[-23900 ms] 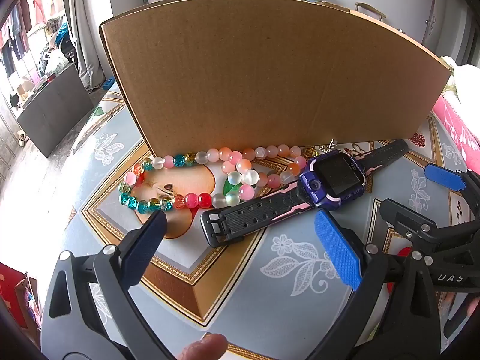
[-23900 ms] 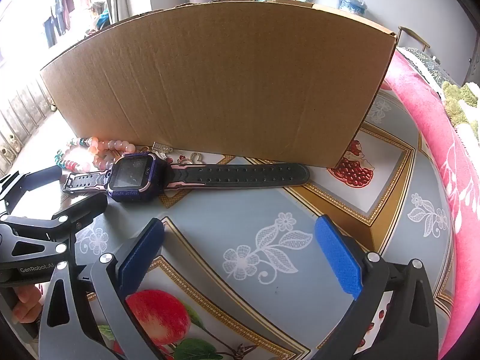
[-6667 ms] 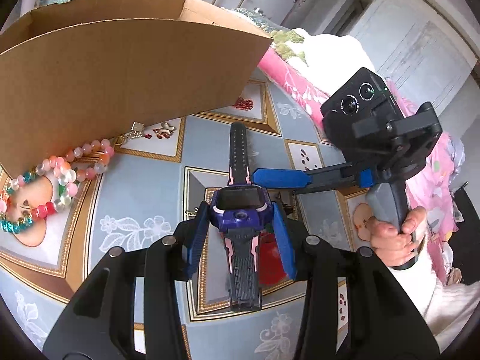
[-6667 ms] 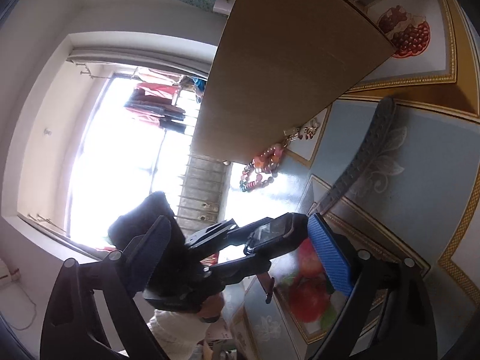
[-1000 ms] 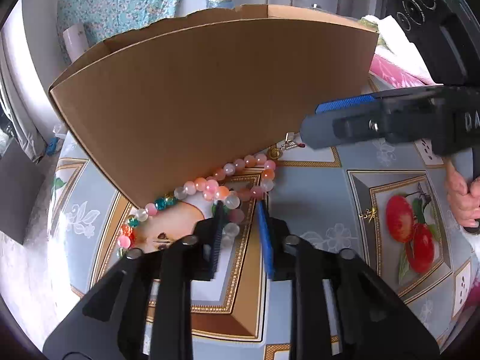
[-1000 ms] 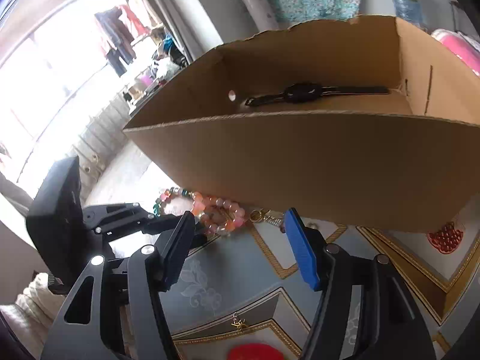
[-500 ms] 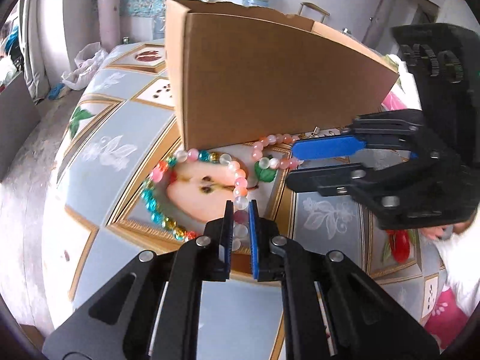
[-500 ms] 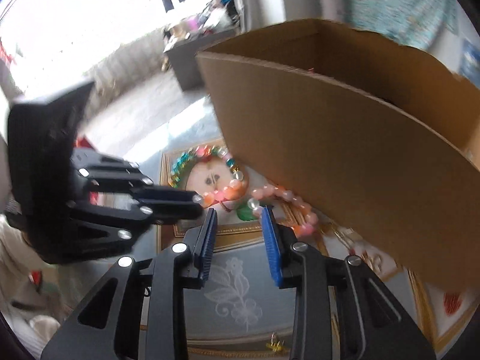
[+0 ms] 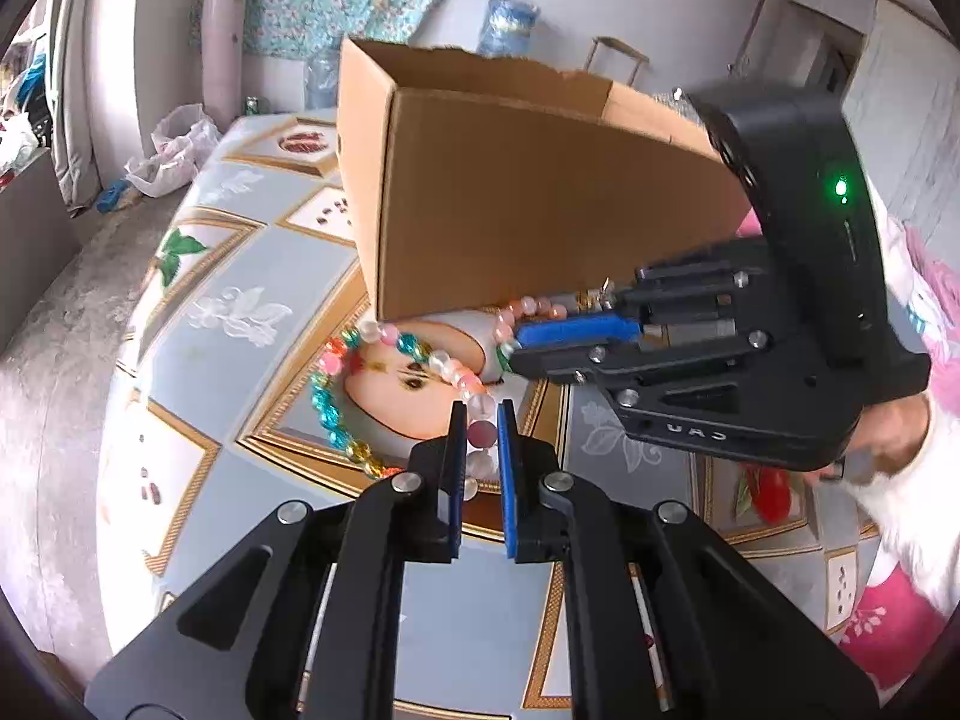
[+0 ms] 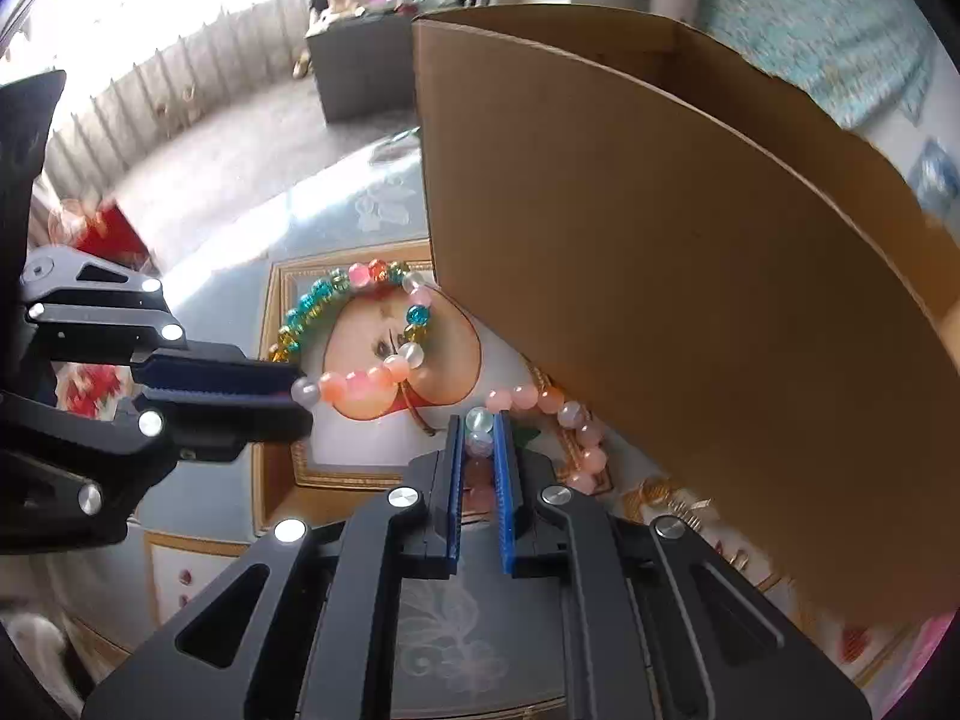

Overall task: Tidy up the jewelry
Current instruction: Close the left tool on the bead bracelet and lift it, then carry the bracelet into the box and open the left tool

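Comparing with a second ago, I see my left gripper (image 9: 480, 438) and right gripper (image 10: 478, 444) have both closed onto the bead necklace (image 9: 372, 336), lying on the tablecloth (image 9: 240, 276) beside the cardboard box (image 9: 540, 210), ready to lift.

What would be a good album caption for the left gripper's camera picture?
Left gripper and right gripper each pinch the bead necklace beside the cardboard box on the patterned table.

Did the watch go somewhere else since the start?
Yes. It no longer lies on the table in front of the cardboard box; neither view shows it now.
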Demonstrator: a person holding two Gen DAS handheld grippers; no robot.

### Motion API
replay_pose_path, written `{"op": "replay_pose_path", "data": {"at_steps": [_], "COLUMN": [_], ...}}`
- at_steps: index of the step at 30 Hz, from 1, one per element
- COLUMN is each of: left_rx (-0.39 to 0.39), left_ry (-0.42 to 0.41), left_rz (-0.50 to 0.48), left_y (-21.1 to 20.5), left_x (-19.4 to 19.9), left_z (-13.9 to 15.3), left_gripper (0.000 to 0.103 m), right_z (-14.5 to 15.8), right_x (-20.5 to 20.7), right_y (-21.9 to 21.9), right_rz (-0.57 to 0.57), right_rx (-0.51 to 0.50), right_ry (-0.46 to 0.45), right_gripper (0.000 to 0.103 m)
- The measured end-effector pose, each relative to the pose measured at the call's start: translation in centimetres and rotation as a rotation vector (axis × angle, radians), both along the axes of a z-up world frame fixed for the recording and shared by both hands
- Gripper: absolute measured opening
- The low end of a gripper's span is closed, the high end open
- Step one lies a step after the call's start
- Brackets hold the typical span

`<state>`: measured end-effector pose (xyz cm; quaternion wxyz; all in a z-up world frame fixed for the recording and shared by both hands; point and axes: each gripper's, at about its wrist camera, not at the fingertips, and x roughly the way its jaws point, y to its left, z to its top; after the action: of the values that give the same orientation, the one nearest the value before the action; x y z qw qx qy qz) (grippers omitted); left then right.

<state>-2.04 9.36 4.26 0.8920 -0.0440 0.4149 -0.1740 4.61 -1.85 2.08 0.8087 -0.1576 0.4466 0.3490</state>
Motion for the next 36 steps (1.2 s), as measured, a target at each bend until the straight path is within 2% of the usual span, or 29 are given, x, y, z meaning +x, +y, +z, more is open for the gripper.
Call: {"op": "replay_pose_path", "data": {"at_steps": [6, 10, 14, 17, 19, 24, 27, 29, 31, 33, 34, 36], "left_rx": [-0.017, -0.023, 0.009, 0.011, 0.008, -0.053, -0.049, -0.029, -0.002, 0.077, 0.158, 0.217], "left_ry": [-0.032, -0.109, -0.183, -0.226, -0.248, -0.200, -0.119, -0.041, 0.020, 0.060, 0.066, 0.124], "left_rz": [0.029, 0.066, 0.063, 0.023, -0.009, -0.029, -0.037, -0.021, 0.009, 0.043, 0.071, 0.079], "left_y": [1.2, 1.7, 0.9, -0.4, -1.4, -3.9, -5.9, -7.1, -7.8, -8.4, -8.7, -8.5], "left_x": [-0.7, -1.2, -1.0, -0.9, -0.5, 5.0, 9.9, 13.6, 16.3, 19.2, 20.5, 22.3], "left_z": [2.0, 4.8, 9.2, 12.7, 15.3, 19.7, 19.4, 17.7, 15.7, 13.0, 11.6, 9.6], "left_gripper": [0.009, 0.009, 0.009, 0.009, 0.009, 0.009, 0.009, 0.009, 0.009, 0.009, 0.009, 0.009], "right_z": [3.6, 6.9, 9.7, 12.0, 13.9, 18.0, 18.6, 18.0, 16.8, 15.2, 14.6, 13.0], "right_x": [-0.2, -0.5, -0.5, -0.6, -0.9, 1.8, 4.1, 5.9, 8.7, 11.2, 12.0, 13.5], "right_y": [-4.4, -6.8, -8.5, -9.8, -10.0, -11.4, -12.3, -12.8, -13.7, -14.1, -14.3, -14.5], "right_rz": [-0.097, -0.128, -0.144, -0.133, -0.144, -0.237, -0.313, -0.375, -0.430, -0.479, -0.497, -0.521], "right_rx": [0.163, 0.256, 0.319, 0.371, 0.386, 0.382, 0.346, 0.324, 0.330, 0.340, 0.346, 0.350], "right_ry": [0.009, 0.013, -0.003, -0.010, -0.046, -0.111, -0.145, -0.146, -0.089, -0.031, -0.012, 0.041], "right_gripper": [0.010, 0.010, 0.010, 0.010, 0.010, 0.010, 0.010, 0.010, 0.010, 0.010, 0.010, 0.010]}}
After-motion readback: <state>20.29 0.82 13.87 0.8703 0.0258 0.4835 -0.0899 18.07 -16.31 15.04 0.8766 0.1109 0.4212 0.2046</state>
